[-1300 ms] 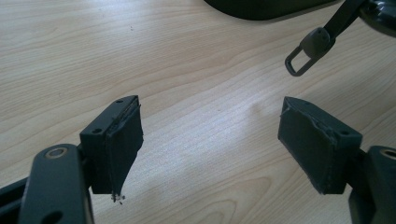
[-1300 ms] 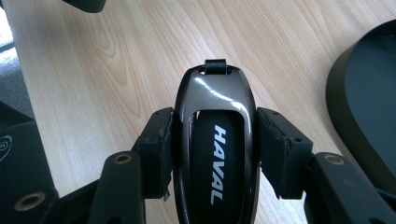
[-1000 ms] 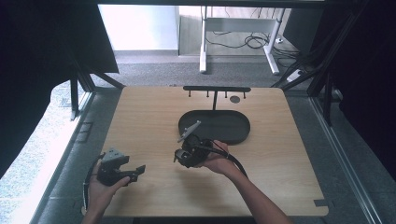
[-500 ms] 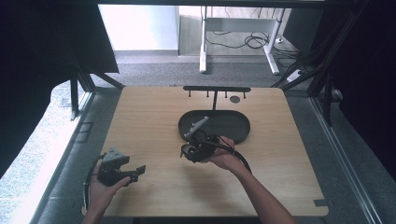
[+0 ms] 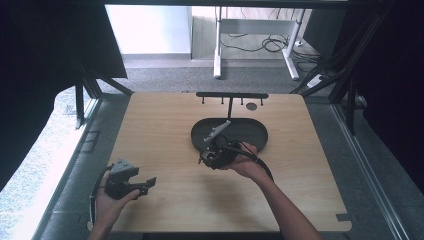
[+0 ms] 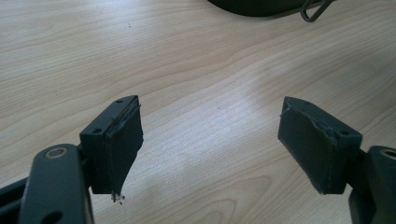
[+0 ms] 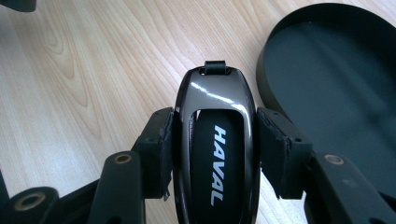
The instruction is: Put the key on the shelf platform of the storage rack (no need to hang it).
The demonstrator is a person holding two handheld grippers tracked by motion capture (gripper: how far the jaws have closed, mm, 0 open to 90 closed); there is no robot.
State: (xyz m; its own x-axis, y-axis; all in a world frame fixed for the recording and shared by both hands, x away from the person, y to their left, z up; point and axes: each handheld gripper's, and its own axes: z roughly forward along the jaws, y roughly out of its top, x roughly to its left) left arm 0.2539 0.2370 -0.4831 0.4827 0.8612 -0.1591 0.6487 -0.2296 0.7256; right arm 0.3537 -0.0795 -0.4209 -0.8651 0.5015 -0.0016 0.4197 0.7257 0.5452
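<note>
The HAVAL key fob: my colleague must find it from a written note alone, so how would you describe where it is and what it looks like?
On the wooden table, find the dark oval tray near the middle. Just at its near-left rim, the right gripper clamps the key fob by its sides. It is glossy, black and rounded, with white HAVAL lettering down its face.
</note>
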